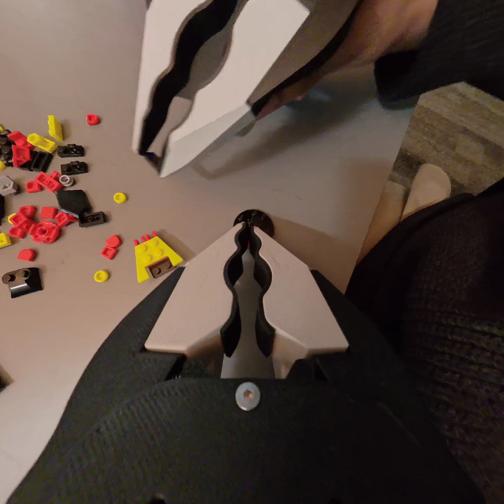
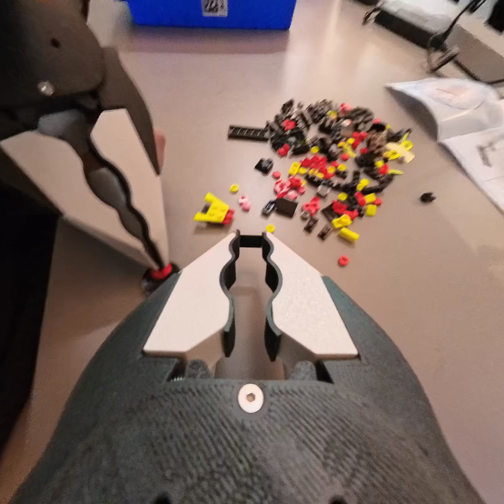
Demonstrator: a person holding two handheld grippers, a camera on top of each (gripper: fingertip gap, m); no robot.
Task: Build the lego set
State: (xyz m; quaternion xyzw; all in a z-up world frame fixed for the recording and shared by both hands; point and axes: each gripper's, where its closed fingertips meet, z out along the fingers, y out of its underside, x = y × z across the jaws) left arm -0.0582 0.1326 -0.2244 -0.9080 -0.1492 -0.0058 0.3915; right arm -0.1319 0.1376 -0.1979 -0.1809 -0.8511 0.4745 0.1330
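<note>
Left gripper [image 1: 248,227] was clamped on a small black-and-red wheel piece [image 2: 159,272], pressed down on the counter [image 1: 272,174] close to its near edge. Risk: the piece is tiny and held only at the tips, so a slight tilt or easing of grip could flick it off the edge toward the floor [image 1: 450,131]. Little room on that side; the person's lap sat just beyond.

Yellow wedge assembly [image 2: 214,211] lay just ahead, apart from both grippers.

Right gripper [image 2: 251,237] had its fingers closed on a small black piece [image 2: 251,241]; blurred, so contact is a judgement. Swinging it could sweep the loose brick pile [image 2: 335,169].

Open counter lay right of the pile, up to the instruction sheets [image 2: 463,122]. Blue bin [image 2: 212,13] stood well back.
</note>
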